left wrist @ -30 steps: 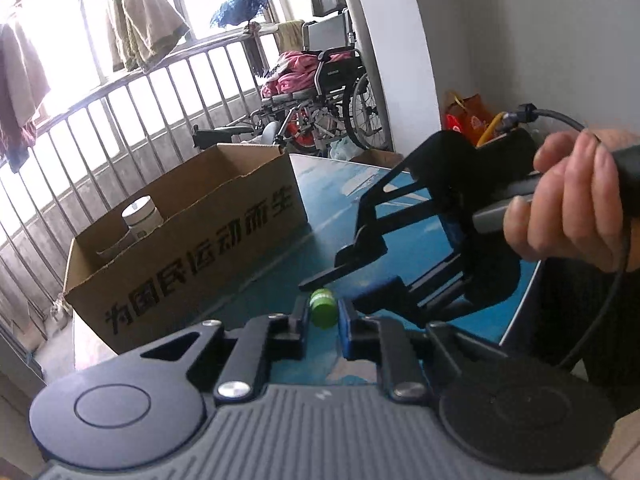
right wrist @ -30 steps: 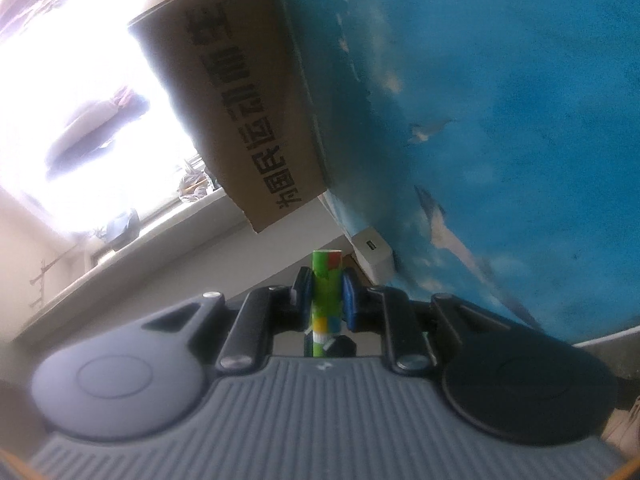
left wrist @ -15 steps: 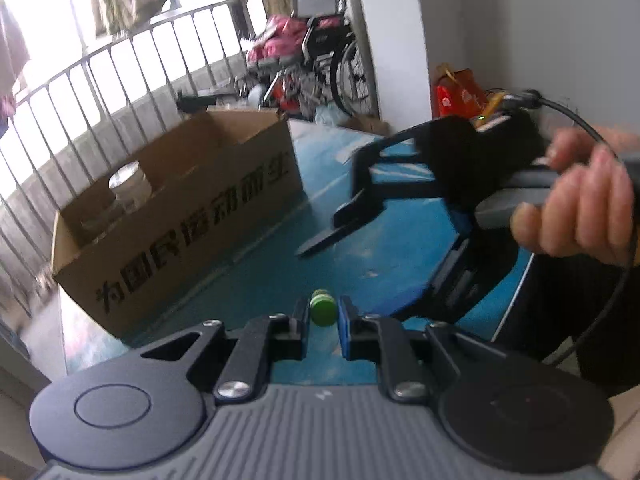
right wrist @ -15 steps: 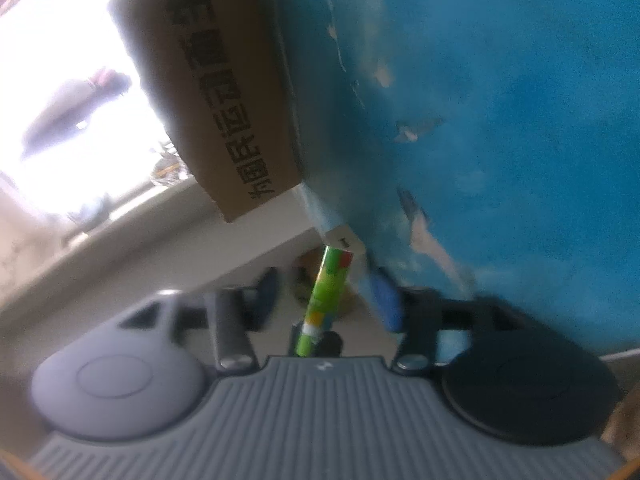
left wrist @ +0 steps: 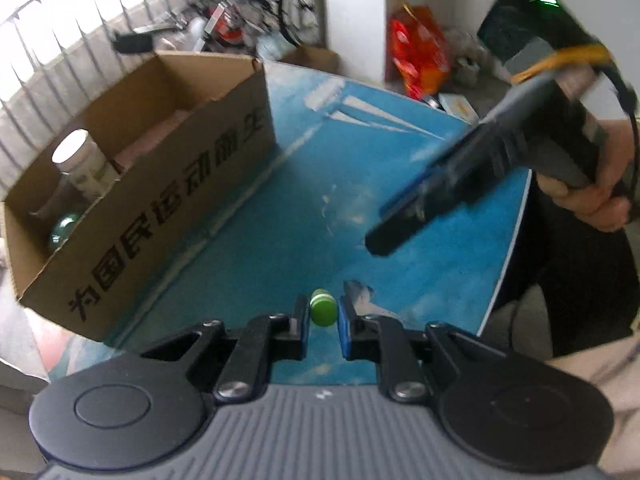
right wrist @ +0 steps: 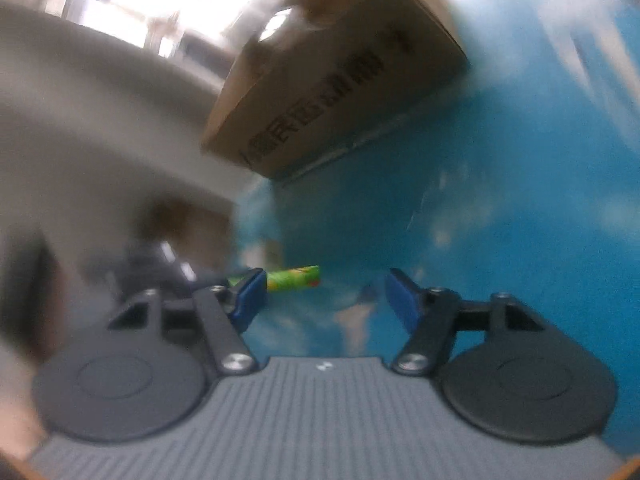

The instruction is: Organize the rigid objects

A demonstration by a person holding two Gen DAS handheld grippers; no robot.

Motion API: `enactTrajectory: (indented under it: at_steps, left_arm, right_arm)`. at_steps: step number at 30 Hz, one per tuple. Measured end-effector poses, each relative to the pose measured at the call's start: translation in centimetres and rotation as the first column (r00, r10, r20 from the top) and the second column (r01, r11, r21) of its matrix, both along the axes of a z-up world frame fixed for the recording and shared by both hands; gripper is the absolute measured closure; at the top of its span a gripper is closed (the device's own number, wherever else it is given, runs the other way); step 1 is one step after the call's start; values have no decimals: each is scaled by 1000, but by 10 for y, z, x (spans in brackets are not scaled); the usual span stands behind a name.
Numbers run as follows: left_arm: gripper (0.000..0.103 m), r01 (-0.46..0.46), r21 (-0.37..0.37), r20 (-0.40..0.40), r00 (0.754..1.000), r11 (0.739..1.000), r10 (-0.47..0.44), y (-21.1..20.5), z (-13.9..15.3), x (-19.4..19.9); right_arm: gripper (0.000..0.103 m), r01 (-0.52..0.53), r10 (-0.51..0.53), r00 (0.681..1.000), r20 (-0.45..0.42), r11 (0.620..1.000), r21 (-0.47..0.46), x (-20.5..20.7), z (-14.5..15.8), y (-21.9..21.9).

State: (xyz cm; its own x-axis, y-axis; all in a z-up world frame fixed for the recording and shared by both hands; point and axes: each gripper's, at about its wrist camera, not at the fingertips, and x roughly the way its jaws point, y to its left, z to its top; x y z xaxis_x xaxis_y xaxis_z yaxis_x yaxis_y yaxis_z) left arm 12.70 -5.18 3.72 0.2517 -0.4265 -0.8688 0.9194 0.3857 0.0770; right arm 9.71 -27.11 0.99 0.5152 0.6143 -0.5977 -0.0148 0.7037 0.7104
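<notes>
Left wrist view, cardboard box holding a white jar, left hand-held gripper pinching a green tube above the blue surface, right hand-held gripper blurred; right wrist view alone, its empty jaws closing, tube's patterned side visible.

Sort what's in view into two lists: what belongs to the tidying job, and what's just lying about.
Job:
- green tube, clamped in the left hand-held gripper
- cardboard box
- white jar inside the box
- right hand-held gripper, jaws closing with nothing pressed between them

Lying about:
- red bag
- wheelchair
- railing
</notes>
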Motion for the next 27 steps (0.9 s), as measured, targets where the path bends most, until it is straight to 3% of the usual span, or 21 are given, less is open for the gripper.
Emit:
enactTrajectory:
  at_steps: [2,4,8,13,16,27]
  left_arm:
    - [88,24,26,-40,999,999,-23,-5,-2,8]
    - [88,52,63,-52,997,997,-49,-11,-5,15]
    - [87,80,111,-74,995,991,-72,-20,-11,22]
    - [84,115,139,-126,987,984,-98,-29,-23,25]
    - [76,109,160,-124,988,981,-89,-34,-29,26]
    - [70,78,98,-130,989,992,-65,-25,-23,27]
  right_arm:
    - [49,-85,104,991,90,978,-193,-2,13,21]
    - [53,-155,212,967,145,932,-326,-7,17,40]
    - [65,-232,355,917,182,845,-482,-14,10,72]
    - [65,-252,412,891,189,796,-550,-10,0,90]
    - [65,-249,413,891,189,793,-556,-6,-3,90]
    - [65,-247,422,883,204,788,-564,-7,-8,98]
